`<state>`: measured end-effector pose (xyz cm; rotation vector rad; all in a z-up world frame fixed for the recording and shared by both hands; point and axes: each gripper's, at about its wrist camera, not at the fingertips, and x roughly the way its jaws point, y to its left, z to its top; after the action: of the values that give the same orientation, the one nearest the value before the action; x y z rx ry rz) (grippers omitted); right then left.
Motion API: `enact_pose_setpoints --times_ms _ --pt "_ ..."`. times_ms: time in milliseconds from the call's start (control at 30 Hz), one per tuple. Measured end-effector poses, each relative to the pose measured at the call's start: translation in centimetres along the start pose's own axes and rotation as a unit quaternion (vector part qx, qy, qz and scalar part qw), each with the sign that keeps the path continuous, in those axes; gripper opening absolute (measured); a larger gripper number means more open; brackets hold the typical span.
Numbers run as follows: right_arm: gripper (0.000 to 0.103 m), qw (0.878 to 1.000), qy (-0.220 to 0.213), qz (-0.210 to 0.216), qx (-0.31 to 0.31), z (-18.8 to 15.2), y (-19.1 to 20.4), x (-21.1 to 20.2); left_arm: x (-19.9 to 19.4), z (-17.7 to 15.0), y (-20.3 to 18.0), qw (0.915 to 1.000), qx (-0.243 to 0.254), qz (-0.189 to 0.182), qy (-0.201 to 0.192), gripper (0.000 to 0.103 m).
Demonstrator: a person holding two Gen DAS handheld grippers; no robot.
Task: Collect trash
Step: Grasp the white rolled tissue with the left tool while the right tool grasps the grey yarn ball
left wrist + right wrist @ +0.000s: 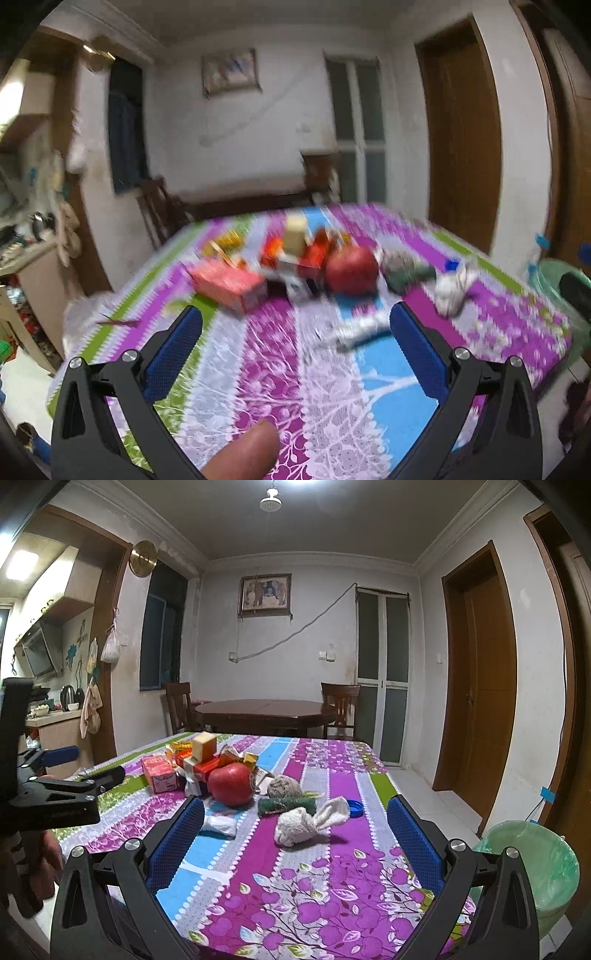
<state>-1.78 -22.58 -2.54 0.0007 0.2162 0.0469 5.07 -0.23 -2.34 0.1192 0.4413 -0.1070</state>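
- Right gripper hovers level over the table's near edge, fingers spread, holding nothing.
- Left gripper likewise spread wide, a fingertip beneath it.
- Crumpled tissue lies mid-table; green-lined bin stands off the right edge.

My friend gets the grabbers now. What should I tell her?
Left gripper: jaws open, empty, over the table.
Right gripper: jaws open, empty.
Trash is on the tablecloth: crumpled white tissue, blue bottle cap, white wrapper, small boxes behind the red apple.
Green-lined bin stands off the table's right corner.
Nothing visibly collected; all pickups remain.
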Motion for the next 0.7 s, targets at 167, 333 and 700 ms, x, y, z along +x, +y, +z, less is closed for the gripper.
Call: enact_pose_setpoints --times_ms 167,333,700 --pt "0.099 0.999 0.039 0.025 0.008 -0.7 -1.3 1.5 5.4 0.8 0.4 0.9939 0.03 -0.072 0.078 0.098" --pt "0.099 0.991 0.105 0.08 0.038 -1.4 -2.8 4.7 10.3 1.3 -1.1 0.9717 0.085 -0.157 0.155 0.08" --pt "0.099 0.971 0.174 0.157 0.051 -0.1 -4.0 10.7 14.9 1.1 -5.5 0.9402 0.149 -0.232 0.2 0.073"
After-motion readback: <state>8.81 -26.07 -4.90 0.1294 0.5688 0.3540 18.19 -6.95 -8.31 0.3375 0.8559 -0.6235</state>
